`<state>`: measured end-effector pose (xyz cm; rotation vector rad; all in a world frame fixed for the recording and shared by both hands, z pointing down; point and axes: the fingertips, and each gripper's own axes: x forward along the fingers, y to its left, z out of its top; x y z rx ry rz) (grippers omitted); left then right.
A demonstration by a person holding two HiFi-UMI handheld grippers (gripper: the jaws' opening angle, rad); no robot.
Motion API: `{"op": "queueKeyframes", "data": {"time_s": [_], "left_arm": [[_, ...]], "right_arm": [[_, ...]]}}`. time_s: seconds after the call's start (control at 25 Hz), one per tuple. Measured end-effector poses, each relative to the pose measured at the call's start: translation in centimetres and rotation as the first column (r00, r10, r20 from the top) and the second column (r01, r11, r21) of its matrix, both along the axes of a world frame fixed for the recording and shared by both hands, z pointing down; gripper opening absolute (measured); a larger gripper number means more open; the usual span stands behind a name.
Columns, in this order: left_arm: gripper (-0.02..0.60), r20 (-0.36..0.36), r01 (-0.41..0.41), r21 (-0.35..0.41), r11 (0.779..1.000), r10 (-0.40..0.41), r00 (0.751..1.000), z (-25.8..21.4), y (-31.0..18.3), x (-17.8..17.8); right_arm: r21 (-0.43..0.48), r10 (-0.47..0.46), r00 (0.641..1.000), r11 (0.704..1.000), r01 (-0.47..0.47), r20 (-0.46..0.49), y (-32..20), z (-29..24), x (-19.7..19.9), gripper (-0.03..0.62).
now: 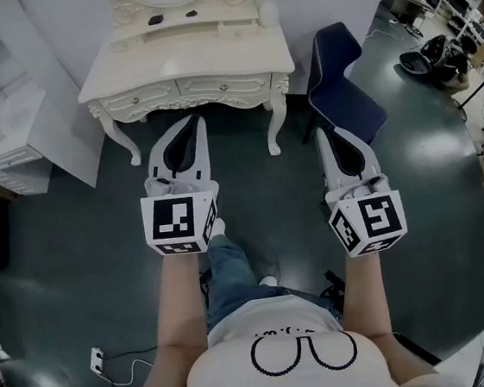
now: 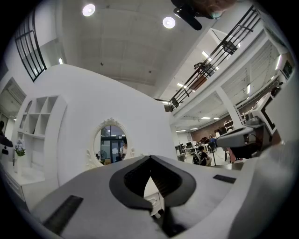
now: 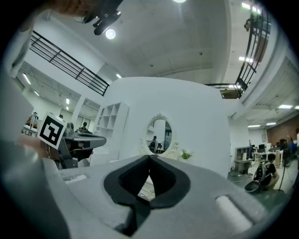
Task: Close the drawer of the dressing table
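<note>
The white dressing table (image 1: 183,60) stands against the far wall, and its two drawer fronts (image 1: 221,85) look flush with the frame. My left gripper (image 1: 197,120) hovers in front of the table, well short of it. Its jaws are shut with nothing between them. My right gripper (image 1: 322,132) is level beside it, also shut and empty, near the table's right front leg. In the left gripper view the left gripper (image 2: 149,158) points toward the oval mirror (image 2: 110,144). In the right gripper view the right gripper (image 3: 149,157) points just below the mirror (image 3: 160,135).
A dark blue chair (image 1: 342,81) stands right of the table, close to my right gripper. A white shelf unit (image 1: 10,137) is at the left. A power strip with a cable (image 1: 96,359) lies on the dark floor behind me. Desks and gear fill the far right (image 1: 442,44).
</note>
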<state>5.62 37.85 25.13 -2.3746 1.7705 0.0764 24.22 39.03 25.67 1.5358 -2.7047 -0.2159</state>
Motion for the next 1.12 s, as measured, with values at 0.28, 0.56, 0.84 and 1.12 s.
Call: {"op": "queueKeyframes", "data": {"time_s": [0.28, 0.56, 0.84, 1.12], "left_arm": [[-0.002, -0.015, -0.002, -0.018, 1.000, 0.001, 1.000, 1.2, -2.0, -1.5], [-0.002, -0.027, -0.021, -0.034, 0.999, 0.020, 0.999, 2.1, -7.3, -4.0], [-0.002, -0.033, -0.037, -0.049, 0.998, 0.036, 0.999, 2.8, -15.8, -7.9], [-0.002, -0.039, -0.054, -0.049, 0.997, 0.052, 0.998, 2.4, -25.1, -12.8]], "right_arm": [[-0.003, -0.015, 1.000, 1.000, 0.015, -0.023, -1.7, 0.9, -1.9, 0.003], [-0.011, -0.007, 1.000, 1.000, 0.007, -0.016, -6.5, 1.5, -4.7, 0.003], [-0.046, 0.017, 1.000, 0.999, -0.017, -0.001, -14.8, 2.5, -8.2, 0.003], [-0.053, 0.044, 0.999, 0.998, -0.044, -0.014, -23.9, 2.2, -12.7, 0.003]]}}
